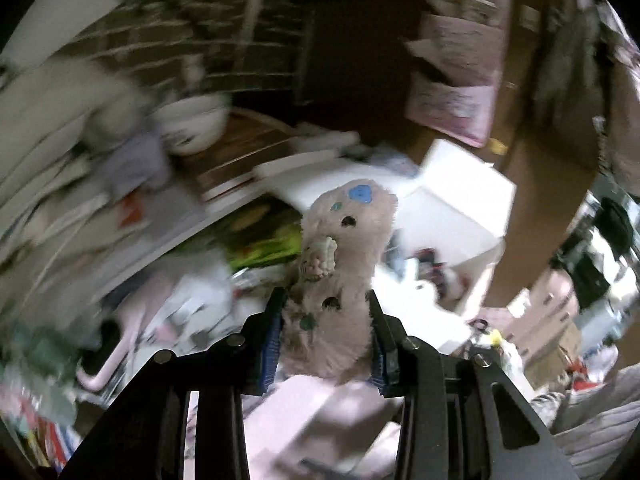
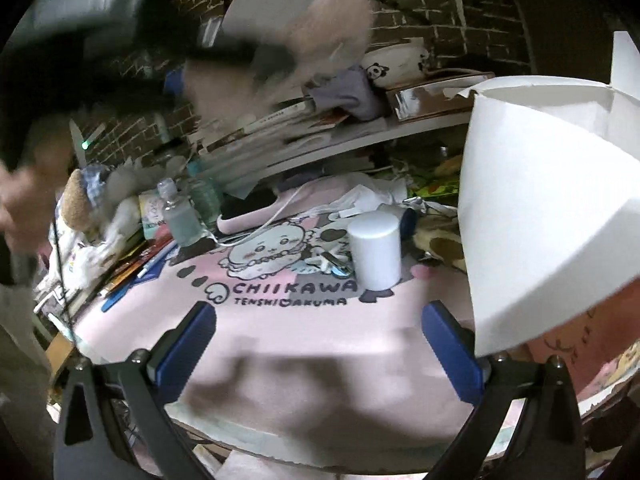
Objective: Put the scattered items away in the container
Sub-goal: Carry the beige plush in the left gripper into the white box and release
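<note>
My left gripper is shut on a pale pink plush toy with a blue patch on its head; the toy stands up between the blue pads, lifted above the desk. The right wrist view catches the same plush toy as a blur at the top, with the left gripper's dark body beside it. A white cardboard box stands open at the right; the white cardboard box lies beyond the toy in the left view. My right gripper hovers open over the pink mat, nothing between its fingers.
A white cylinder stands on the mat. Clear bottles, a brown plush, pens and papers crowd the left. A shelf with books, a purple cloth and a panda bowl runs along the brick wall behind.
</note>
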